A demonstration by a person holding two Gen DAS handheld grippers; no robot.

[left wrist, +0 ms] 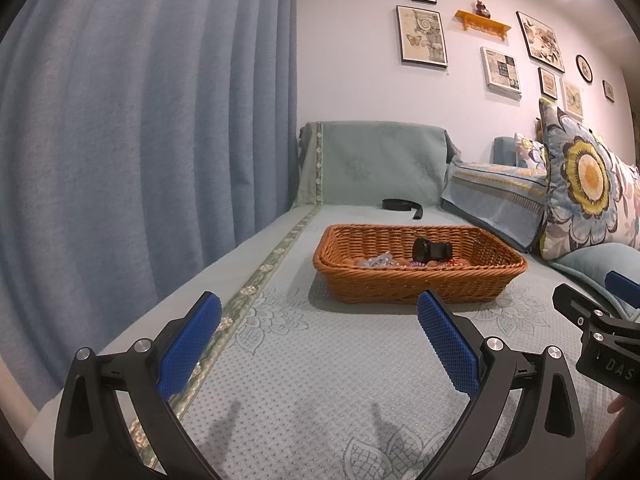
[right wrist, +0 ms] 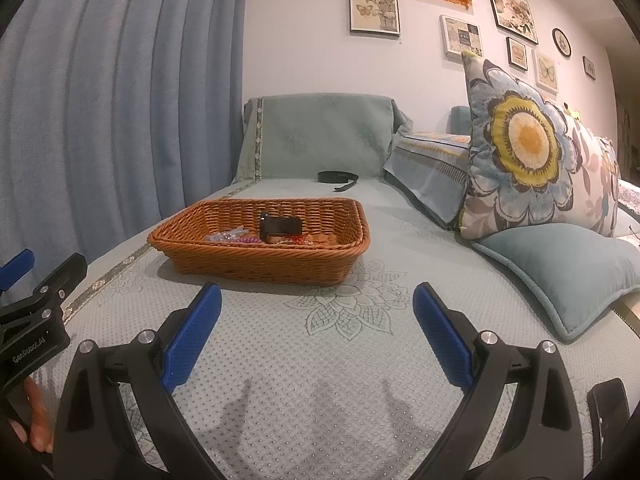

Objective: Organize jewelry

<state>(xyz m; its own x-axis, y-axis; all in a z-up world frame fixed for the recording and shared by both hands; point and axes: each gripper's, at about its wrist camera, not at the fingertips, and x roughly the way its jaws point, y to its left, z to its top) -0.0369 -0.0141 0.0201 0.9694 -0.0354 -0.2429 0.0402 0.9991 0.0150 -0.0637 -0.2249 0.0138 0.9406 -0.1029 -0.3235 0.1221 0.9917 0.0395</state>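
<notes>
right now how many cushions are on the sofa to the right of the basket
3 visible: a big flowered cushion upright against the backrest, a plain teal cushion lying flat before it, and a smaller patterned cushion behind. More may be hidden past the frame's right edge.

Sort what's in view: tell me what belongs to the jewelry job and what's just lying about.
Job:
wicker basket
small trinkets in it
black box in it

Lying about:
black strap behind the basket
flower pillow
plain blue cushion
curtain
</notes>
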